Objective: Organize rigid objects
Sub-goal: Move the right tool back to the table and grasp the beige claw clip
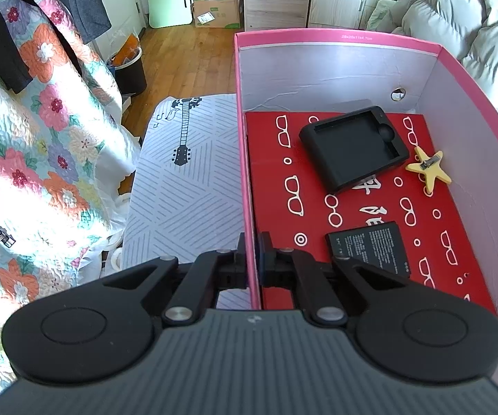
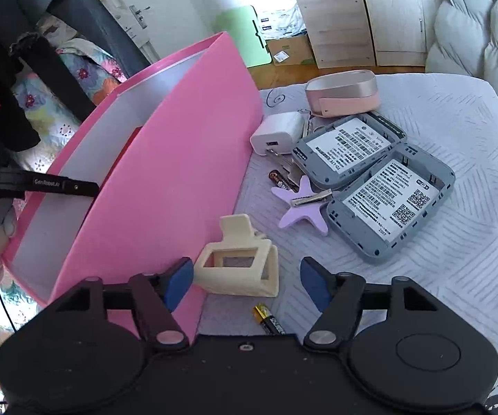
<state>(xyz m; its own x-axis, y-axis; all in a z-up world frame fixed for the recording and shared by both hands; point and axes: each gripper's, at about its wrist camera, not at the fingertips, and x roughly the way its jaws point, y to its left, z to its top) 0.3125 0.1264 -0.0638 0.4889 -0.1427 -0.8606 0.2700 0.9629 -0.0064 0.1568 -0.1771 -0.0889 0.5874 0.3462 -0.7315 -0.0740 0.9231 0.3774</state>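
pink box [image 2: 166,159] crowds cream clip [image 2: 238,269]; battery [image 2: 270,321] beside.

the left gripper [image 1: 251,259] is clamped on the near left wall of the pink box [image 1: 245,159], one finger outside, one inside. on the box's red patterned floor lie a black tray-like case [image 1: 352,148], a yellow star clip [image 1: 428,167] just beside it, and a black battery [image 1: 371,247] nearer the gripper. the box sits on a striped cover with a guitar print [image 1: 183,131].
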